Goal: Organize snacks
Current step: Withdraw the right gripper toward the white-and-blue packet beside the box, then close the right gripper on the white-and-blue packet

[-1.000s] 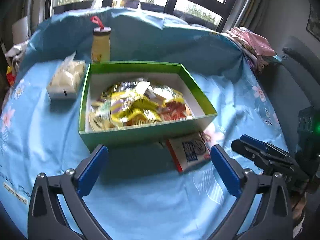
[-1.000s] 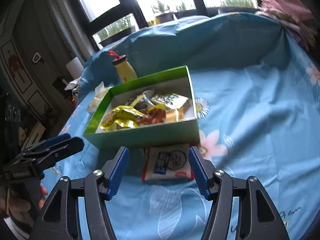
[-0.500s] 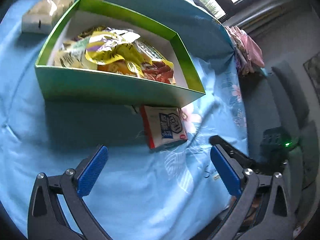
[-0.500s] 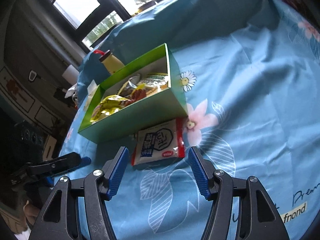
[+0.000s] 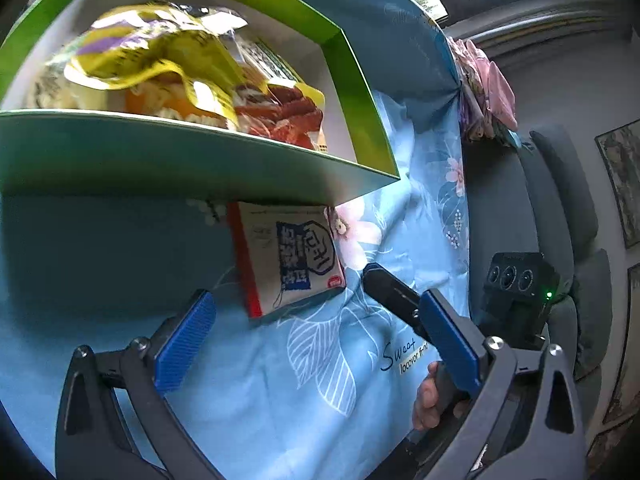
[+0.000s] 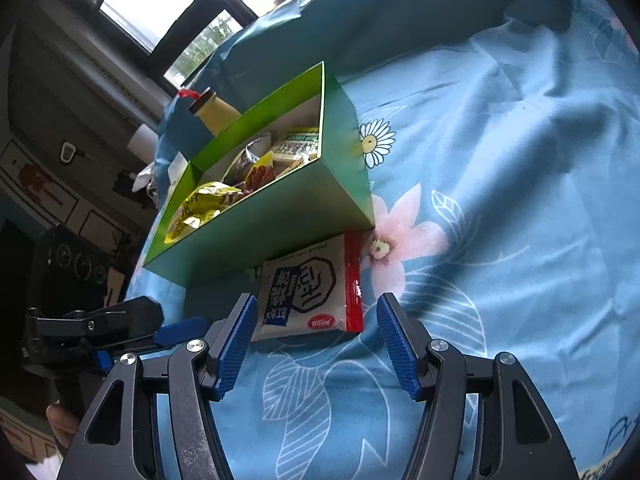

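A white snack packet with a red edge and blue print (image 5: 290, 258) (image 6: 310, 290) lies flat on the blue floral cloth, right against the near wall of a green box (image 5: 192, 160) (image 6: 264, 224). The box holds several snack bags, yellow and red ones on top (image 5: 160, 60) (image 6: 208, 200). My left gripper (image 5: 316, 346) is open, low over the cloth, just short of the packet. My right gripper (image 6: 316, 340) is open with its fingertips at the packet's near edge, one on each side. The right gripper's finger (image 5: 394, 292) shows in the left wrist view beside the packet.
A yellow bottle with a red tag (image 6: 214, 110) stands behind the box. The blue cloth (image 6: 500, 200) is wrinkled to the right. A grey sofa (image 5: 560, 208) and pink folded fabric (image 5: 488, 84) lie past the table edge.
Both grippers have moved down and forward toward the white packet. The left one has swung close under the box's near wall. Both stayed open.
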